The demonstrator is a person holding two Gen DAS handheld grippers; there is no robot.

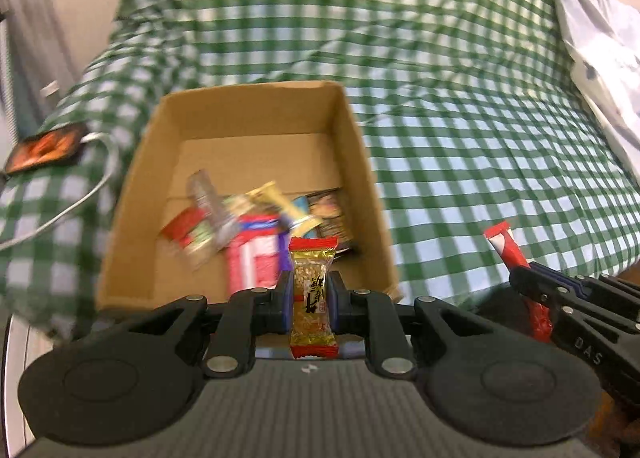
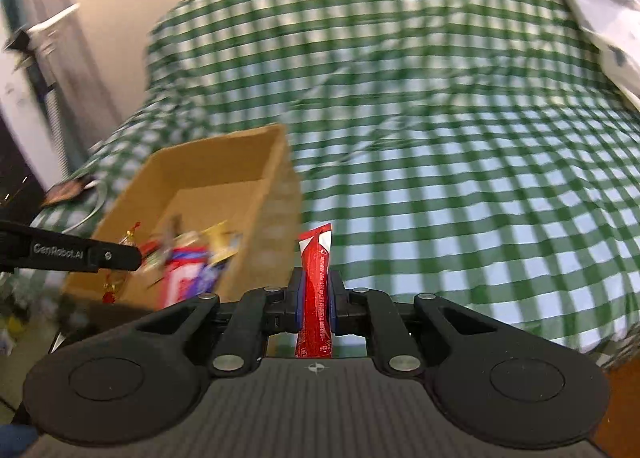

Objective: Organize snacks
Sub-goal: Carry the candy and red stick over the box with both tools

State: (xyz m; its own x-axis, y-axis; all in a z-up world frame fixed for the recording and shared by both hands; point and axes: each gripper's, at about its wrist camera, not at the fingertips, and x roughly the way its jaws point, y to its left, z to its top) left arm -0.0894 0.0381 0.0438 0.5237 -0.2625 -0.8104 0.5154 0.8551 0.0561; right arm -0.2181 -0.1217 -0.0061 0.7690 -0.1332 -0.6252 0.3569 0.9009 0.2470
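Green-checked bed (image 1: 460,145) carries the box (image 1: 360,161) as the collecting spot, so the left gripper (image 1: 311,294) jaws grip a peanut bar (image 1: 313,298) just before the box, and the right gripper (image 2: 316,298) jaws grip a red stick (image 2: 316,278) beside the box.

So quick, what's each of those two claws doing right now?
Left gripper: shut on a gold peanut candy bar.
Right gripper: shut on a red stick packet.
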